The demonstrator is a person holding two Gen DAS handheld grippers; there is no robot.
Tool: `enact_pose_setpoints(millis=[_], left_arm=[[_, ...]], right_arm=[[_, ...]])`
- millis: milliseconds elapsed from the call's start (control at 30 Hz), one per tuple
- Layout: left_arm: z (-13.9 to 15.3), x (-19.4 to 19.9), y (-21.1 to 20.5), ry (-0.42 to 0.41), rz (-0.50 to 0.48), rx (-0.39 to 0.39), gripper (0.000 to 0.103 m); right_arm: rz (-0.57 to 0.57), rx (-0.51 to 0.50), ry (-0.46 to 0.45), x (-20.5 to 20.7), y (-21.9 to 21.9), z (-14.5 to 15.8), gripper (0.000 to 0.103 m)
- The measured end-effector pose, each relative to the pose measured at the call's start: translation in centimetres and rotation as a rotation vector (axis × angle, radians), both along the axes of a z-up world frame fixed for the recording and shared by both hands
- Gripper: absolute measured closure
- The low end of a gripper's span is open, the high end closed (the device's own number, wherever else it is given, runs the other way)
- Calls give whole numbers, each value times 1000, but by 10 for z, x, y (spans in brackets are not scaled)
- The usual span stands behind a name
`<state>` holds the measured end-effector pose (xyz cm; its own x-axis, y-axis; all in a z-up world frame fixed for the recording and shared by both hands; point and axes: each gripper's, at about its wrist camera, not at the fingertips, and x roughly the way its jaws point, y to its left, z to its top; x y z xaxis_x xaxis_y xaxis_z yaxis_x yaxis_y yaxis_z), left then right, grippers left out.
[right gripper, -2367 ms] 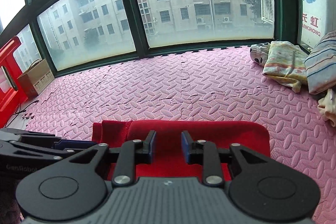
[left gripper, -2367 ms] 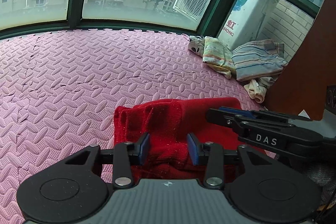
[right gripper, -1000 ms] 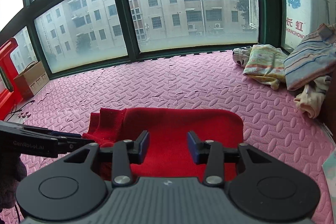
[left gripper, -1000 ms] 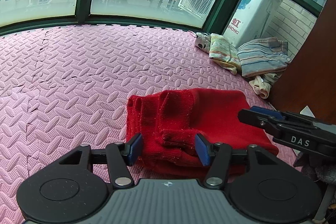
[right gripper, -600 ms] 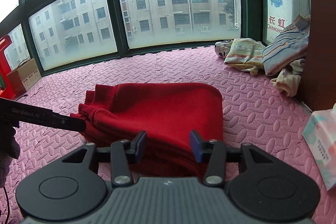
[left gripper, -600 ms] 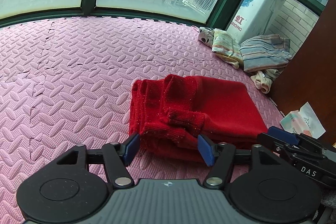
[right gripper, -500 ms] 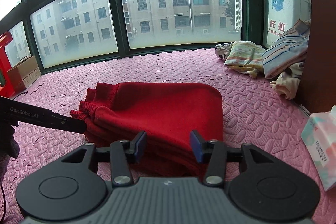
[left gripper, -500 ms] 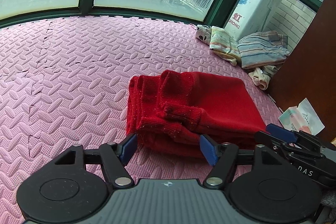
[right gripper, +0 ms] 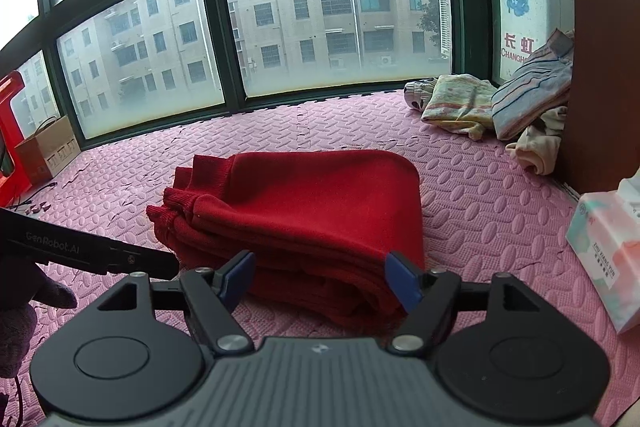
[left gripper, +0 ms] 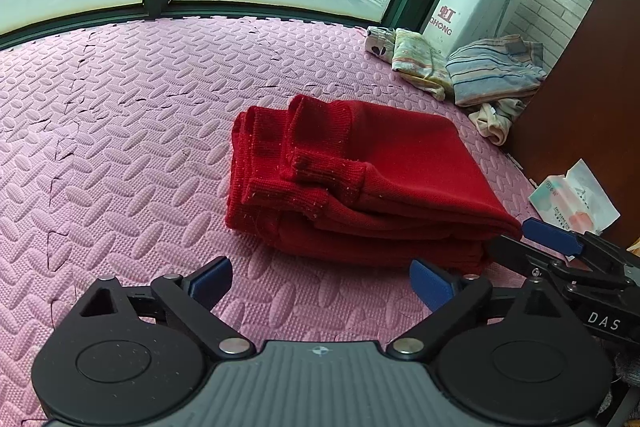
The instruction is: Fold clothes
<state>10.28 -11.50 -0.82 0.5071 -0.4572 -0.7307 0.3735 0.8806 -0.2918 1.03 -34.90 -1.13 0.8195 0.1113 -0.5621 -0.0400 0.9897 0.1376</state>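
Both the left gripper (left gripper: 320,281) and right gripper (right gripper: 320,281) have jaws opening, empty; the folded red knitted sweater (left gripper: 352,179) could slump open if a jaw catches its loose cuff.

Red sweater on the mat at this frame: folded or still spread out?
Folded. The red sweater lies as a compact stacked bundle on the pink mat, ribbed cuffs and hem layered at one end, neither gripper touching it.

**What the frames are cutting off**

Right of the right gripper (right gripper: 320,281), the tissue pack (right gripper: 606,251) is running past the picture's edge. To its left, a gloved hand (right gripper: 18,311) is showing only partly. The red sweater (right gripper: 304,215) is hiding its near hem behind the right claw's blue pads.
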Motion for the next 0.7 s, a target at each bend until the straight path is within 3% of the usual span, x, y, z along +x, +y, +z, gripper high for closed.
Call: enact_pose_setpoints(millis=[433, 700], left_arm=[[2, -16, 1, -7, -14, 6, 0], [5, -24, 3, -26, 0, 29, 0]], right_arm=[[-36, 17, -2, -21, 6, -5, 0], [-55, 17, -5, -28, 13, -5, 0]])
